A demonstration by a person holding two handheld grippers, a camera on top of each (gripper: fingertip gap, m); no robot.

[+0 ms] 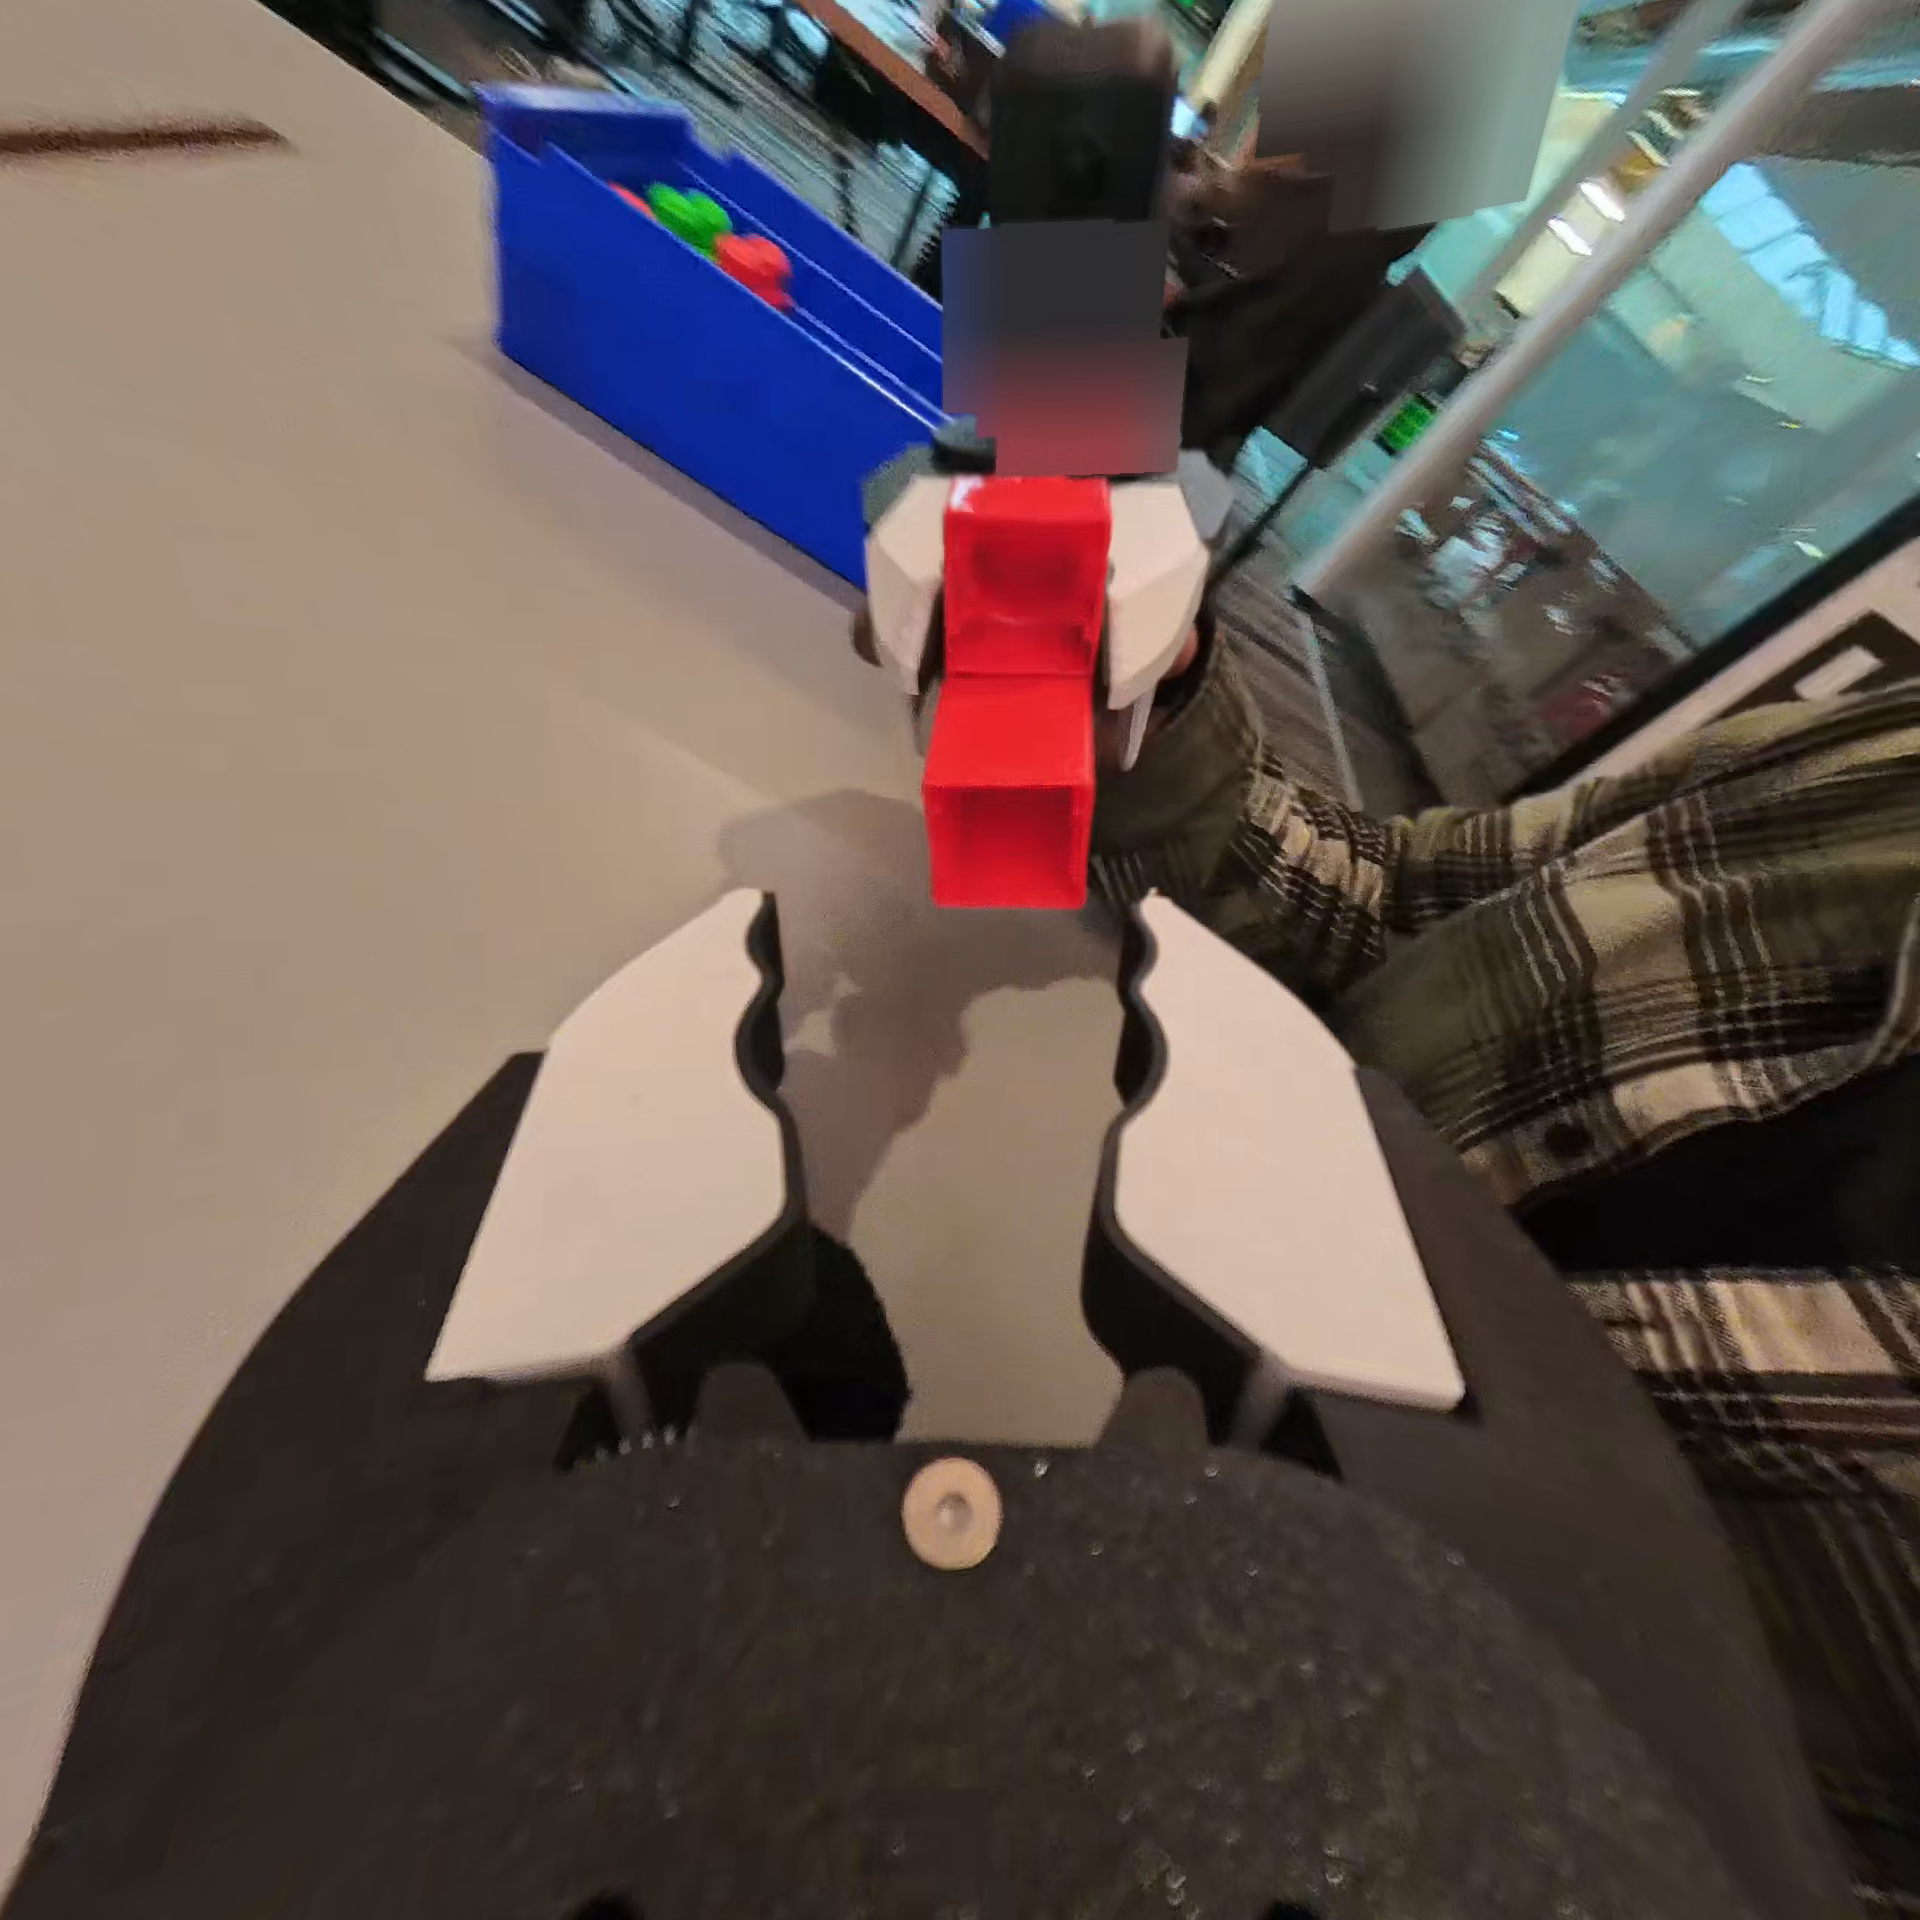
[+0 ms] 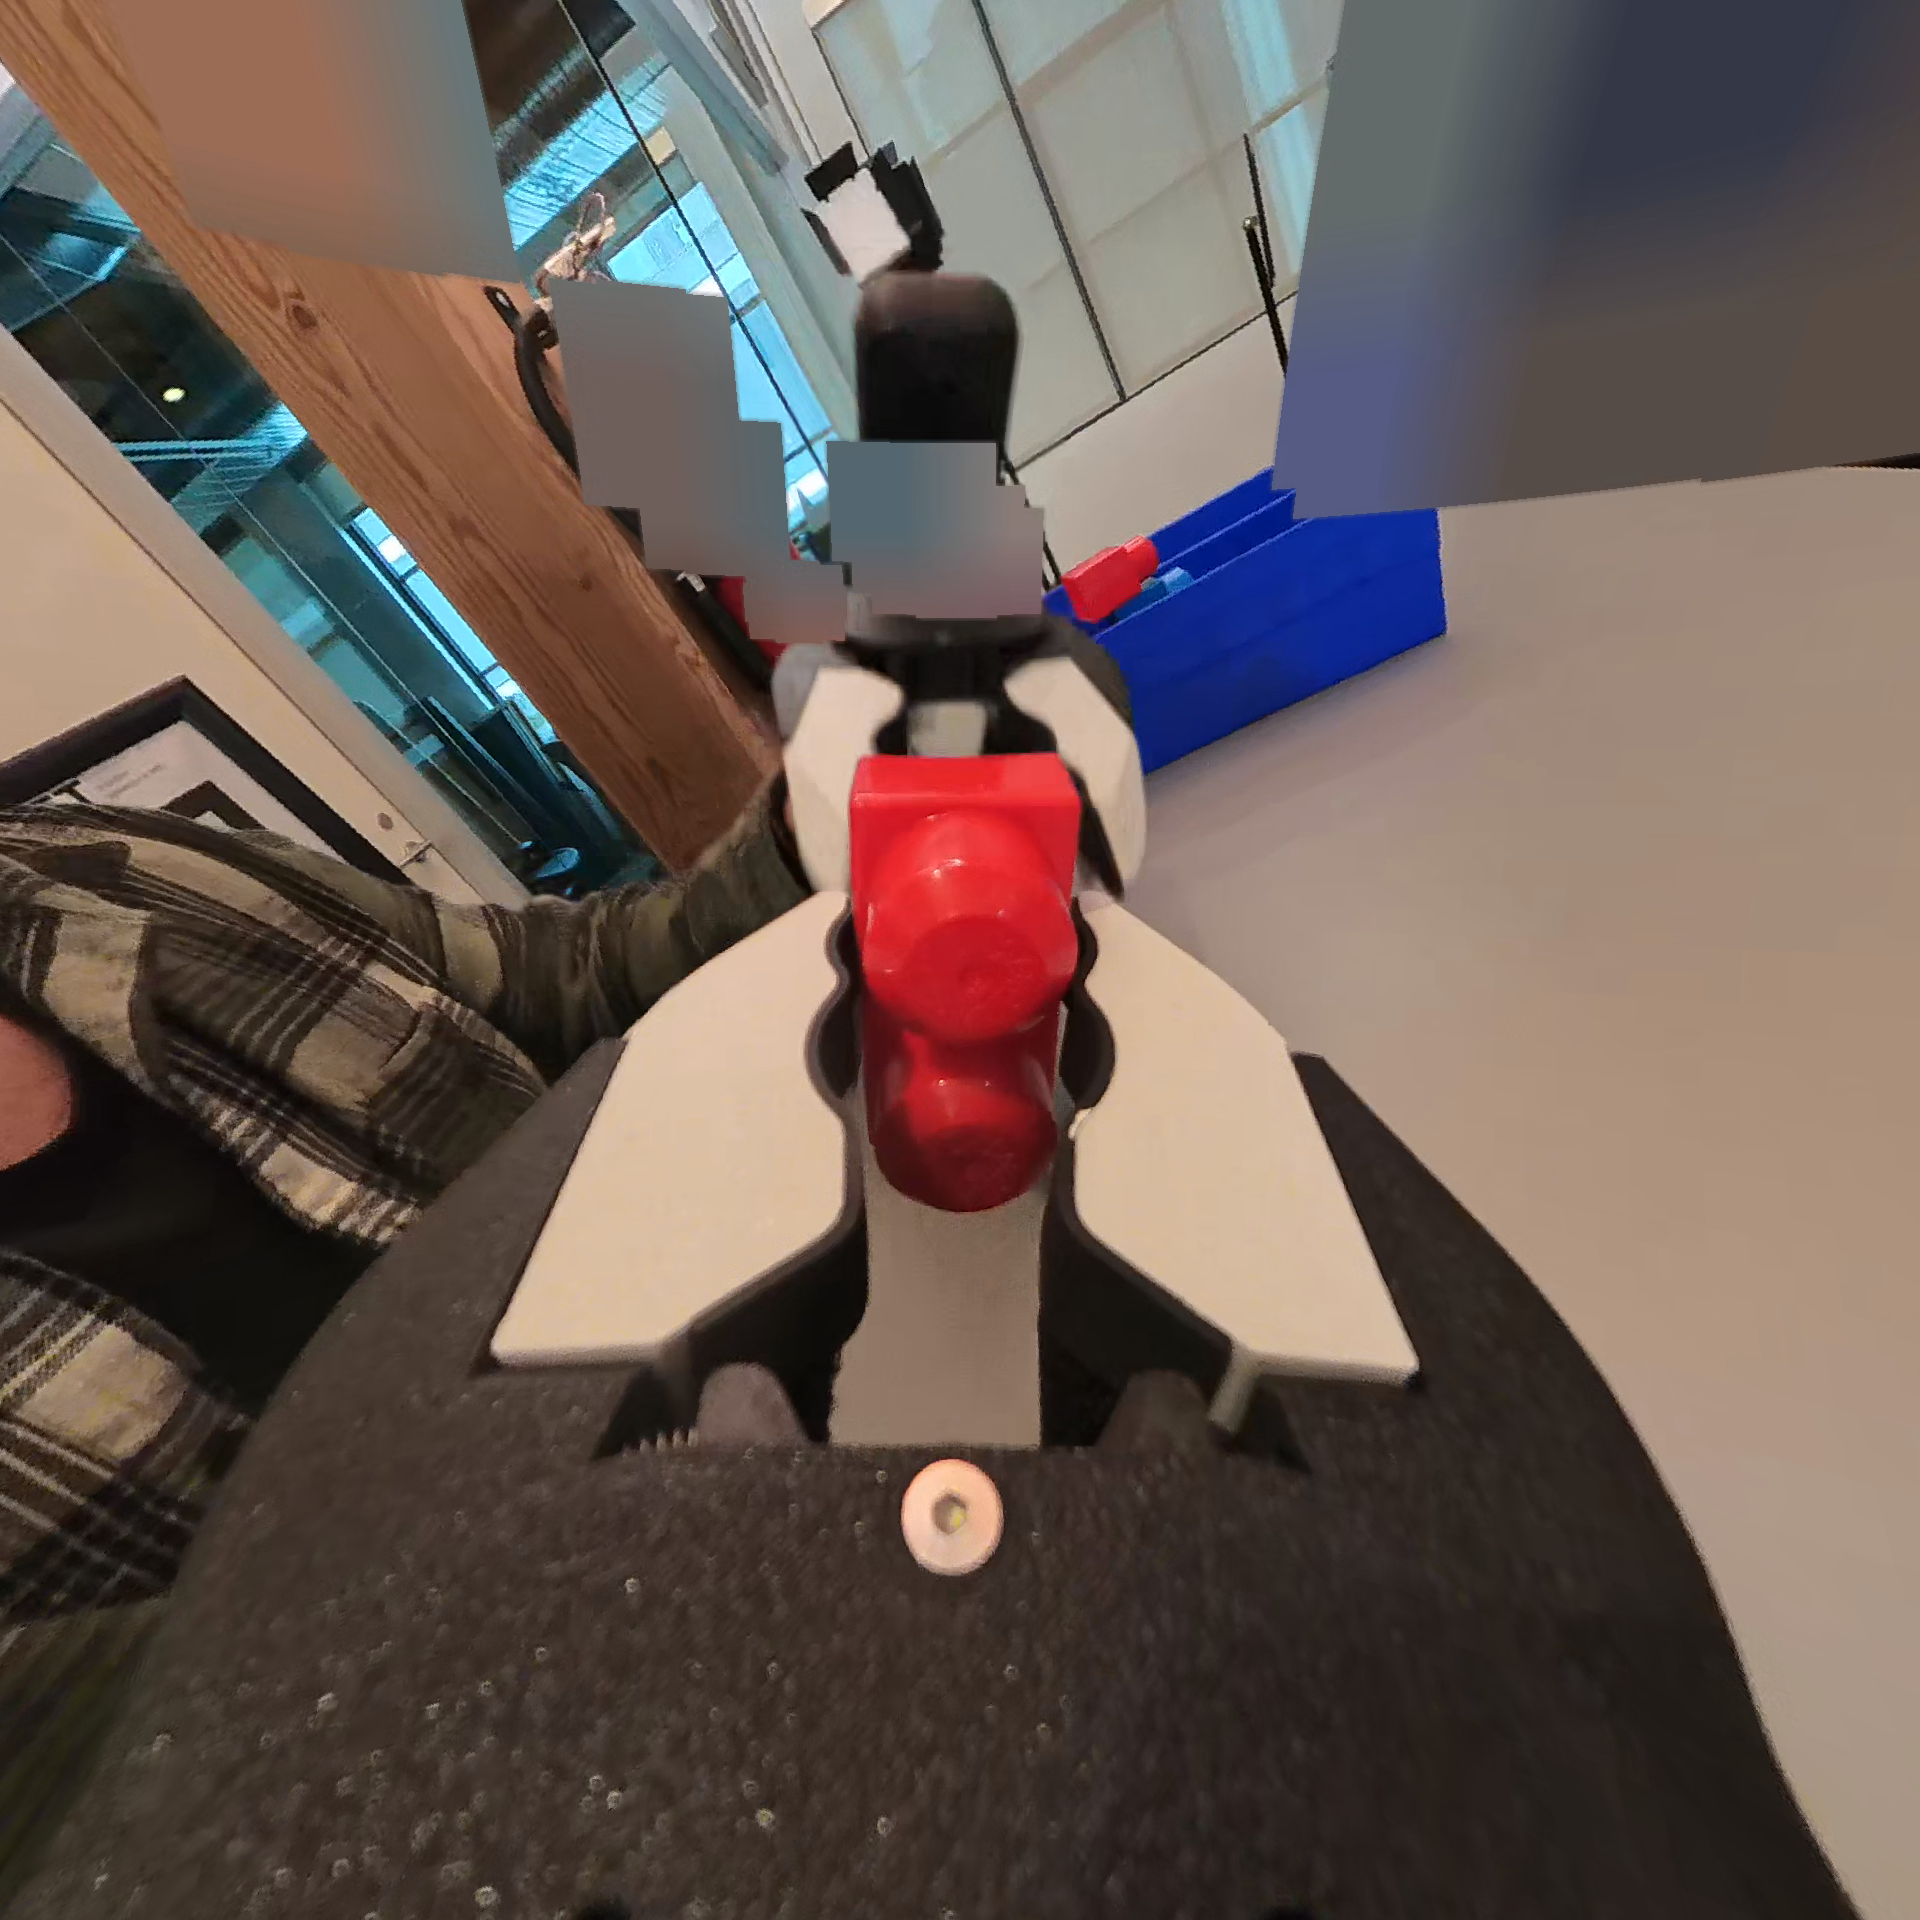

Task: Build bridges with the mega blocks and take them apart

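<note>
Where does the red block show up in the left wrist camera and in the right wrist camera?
Left wrist view: red block at centre, gripped by the far right claw, hollow underside showing.
Right wrist view: centre, studs facing the camera, clamped in that view's own claw.
Shared landmark: blue bin.

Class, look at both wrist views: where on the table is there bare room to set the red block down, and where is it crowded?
Free: the grey table between the left tool and the blue bin; also the table right of the right tool, below the bin. Crowded: between the tools, around the red block, and the plaid sleeve side.
</note>
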